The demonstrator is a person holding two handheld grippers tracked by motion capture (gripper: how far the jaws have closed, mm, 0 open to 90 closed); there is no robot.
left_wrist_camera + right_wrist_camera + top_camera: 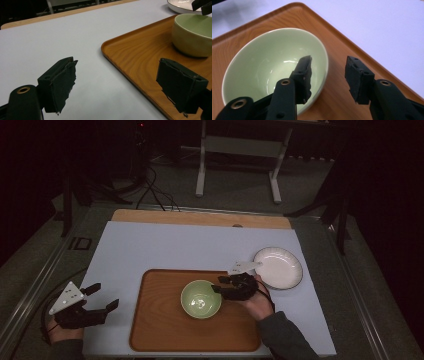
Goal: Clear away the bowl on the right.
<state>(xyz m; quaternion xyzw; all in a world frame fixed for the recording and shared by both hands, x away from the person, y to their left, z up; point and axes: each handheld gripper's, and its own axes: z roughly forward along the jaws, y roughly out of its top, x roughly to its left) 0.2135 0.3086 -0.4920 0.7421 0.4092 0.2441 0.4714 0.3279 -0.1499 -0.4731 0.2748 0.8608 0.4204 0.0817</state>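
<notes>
A pale green bowl (201, 298) (192, 35) (269, 60) stands upright and empty in the middle of a wooden tray (160, 320) (140, 57) (342, 45). My right gripper (219, 285) (328, 60) is open at the bowl's right rim. One jaw hangs over the inside of the bowl and the other outside it, and neither pad touches the rim. My left gripper (102, 296) (118, 62) is open and holds nothing, low over the white mat just left of the tray.
A white plate (278, 267) (180, 6) with a dark rim lies on the white mat (175, 245) to the right of the tray, close behind my right hand. A strip of wooden tabletop (200, 217) shows beyond the mat's far edge.
</notes>
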